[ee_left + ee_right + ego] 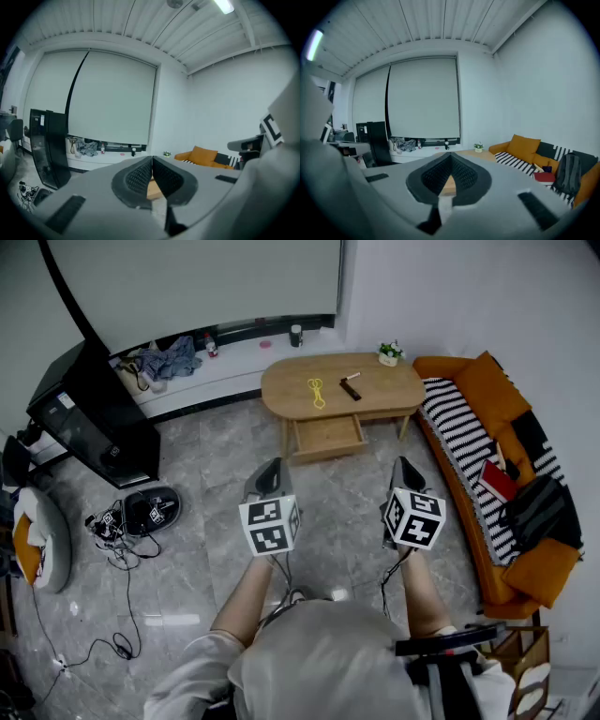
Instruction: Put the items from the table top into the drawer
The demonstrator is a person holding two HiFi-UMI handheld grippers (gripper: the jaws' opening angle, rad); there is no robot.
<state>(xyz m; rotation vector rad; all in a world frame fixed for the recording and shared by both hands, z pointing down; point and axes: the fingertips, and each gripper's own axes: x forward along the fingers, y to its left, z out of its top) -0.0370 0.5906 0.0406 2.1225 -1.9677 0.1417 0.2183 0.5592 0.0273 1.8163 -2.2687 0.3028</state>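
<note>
An oval wooden table (281,385) is noted, with three groups of items on its top. A yellow looped item (317,392) is laid flat left of centre. Just to its right a dark bar (350,390) is laid at a slant, with a short pale stick (353,376) at its far end; contact between them cannot be judged. A small potted plant (389,353) is stood upright at the far right edge. The drawer (327,437) under the near edge is pulled open, its wooden bottom exposed.
</note>
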